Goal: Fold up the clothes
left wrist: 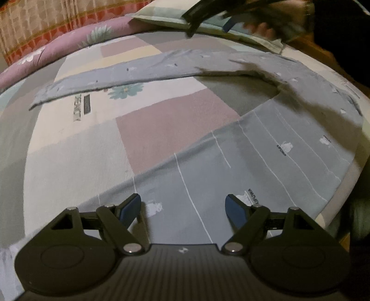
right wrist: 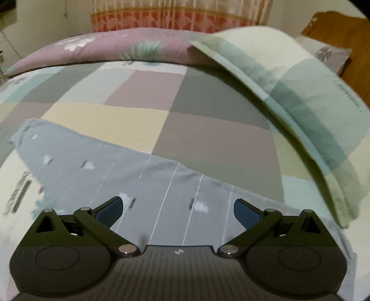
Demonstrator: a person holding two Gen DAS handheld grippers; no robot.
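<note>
Patchwork bedsheet [left wrist: 175,125] under grey trousers [left wrist: 289,157], both claws open

Both cams ride on the handheld grippers, looking forward and down along the fingers. The left wrist view sits low and close over the grey trousers [left wrist: 266,162] on the patchwork bedsheet [left wrist: 76,148], facing the curtain [left wrist: 34,25]. The right wrist view hangs just above the same trousers [right wrist: 150,185], aimed at the curtain [right wrist: 161,20] too. Shared: trousers, sheet, purple quilt [right wrist: 104,48], pillow [right wrist: 289,92].
</note>
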